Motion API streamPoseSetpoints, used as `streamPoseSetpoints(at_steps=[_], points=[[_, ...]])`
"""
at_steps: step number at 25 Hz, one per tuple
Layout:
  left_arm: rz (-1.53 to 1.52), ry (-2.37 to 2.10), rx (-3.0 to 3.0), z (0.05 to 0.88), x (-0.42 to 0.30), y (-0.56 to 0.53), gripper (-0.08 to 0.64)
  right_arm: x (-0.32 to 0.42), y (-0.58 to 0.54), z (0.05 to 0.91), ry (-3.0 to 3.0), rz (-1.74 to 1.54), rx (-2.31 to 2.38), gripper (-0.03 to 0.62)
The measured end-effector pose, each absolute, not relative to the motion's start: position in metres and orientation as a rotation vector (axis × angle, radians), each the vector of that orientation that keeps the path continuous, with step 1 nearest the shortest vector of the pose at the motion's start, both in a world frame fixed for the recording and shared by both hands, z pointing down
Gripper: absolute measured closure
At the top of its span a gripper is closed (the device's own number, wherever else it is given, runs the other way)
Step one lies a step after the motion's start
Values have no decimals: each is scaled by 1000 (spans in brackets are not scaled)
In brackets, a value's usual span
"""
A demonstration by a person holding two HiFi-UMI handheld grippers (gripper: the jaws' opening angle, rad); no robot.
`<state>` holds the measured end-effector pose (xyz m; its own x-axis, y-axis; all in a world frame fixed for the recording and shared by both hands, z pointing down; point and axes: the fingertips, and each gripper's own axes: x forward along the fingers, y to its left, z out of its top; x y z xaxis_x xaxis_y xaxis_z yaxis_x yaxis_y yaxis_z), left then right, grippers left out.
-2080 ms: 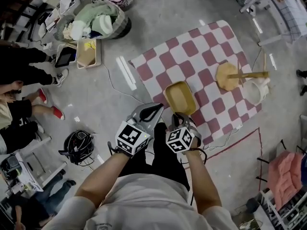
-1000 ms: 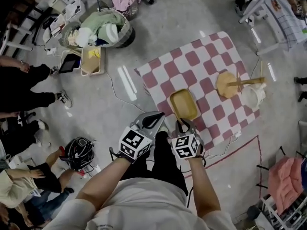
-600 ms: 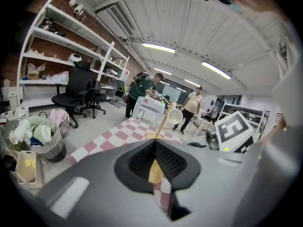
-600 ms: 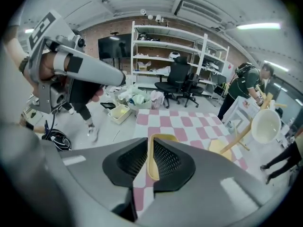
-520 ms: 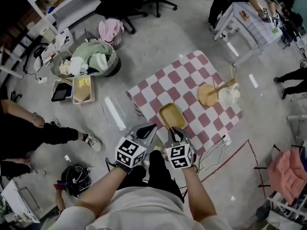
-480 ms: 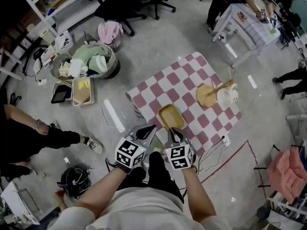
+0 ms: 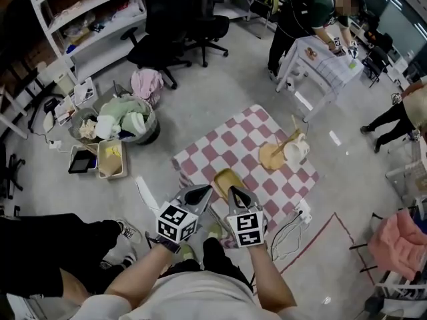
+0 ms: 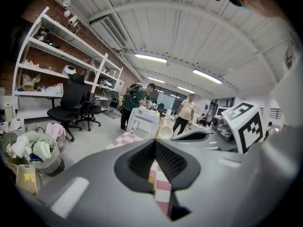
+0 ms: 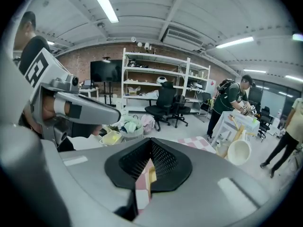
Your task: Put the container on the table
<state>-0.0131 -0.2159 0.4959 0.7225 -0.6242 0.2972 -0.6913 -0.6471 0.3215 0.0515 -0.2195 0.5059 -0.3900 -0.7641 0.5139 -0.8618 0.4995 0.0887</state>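
A yellow rectangular container (image 7: 225,179) lies on the red-and-white checked table (image 7: 233,135), close to its near edge. My left gripper (image 7: 202,192) and right gripper (image 7: 233,192) hover side by side just short of that edge, both shut and holding nothing. In the left gripper view the jaws (image 8: 155,143) meet, and only a slit of checked cloth shows between them. The right gripper view has its jaws (image 9: 150,142) closed too, with a sliver of the yellow container (image 9: 151,174) visible through the gap.
A white bucket (image 7: 294,150) and a wooden stand (image 7: 271,156) occupy the table's far right. On the floor at left are a laundry basket (image 7: 127,120) and a yellow tub (image 7: 110,160). A power strip (image 7: 303,212) lies at right. A person (image 7: 303,12) stands beyond at a small table.
The head view has pulled up and back, so the room looks wider. Both grippers stay shut together near the table's near edge. The container has not moved on the cloth.
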Motion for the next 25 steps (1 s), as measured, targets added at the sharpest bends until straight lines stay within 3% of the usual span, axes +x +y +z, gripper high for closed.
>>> streamPoseSetpoints(at_steps=[25], points=[[24, -1042, 2678, 348, -21, -207, 554, 47, -213, 336, -2429, 44, 1543, 581]])
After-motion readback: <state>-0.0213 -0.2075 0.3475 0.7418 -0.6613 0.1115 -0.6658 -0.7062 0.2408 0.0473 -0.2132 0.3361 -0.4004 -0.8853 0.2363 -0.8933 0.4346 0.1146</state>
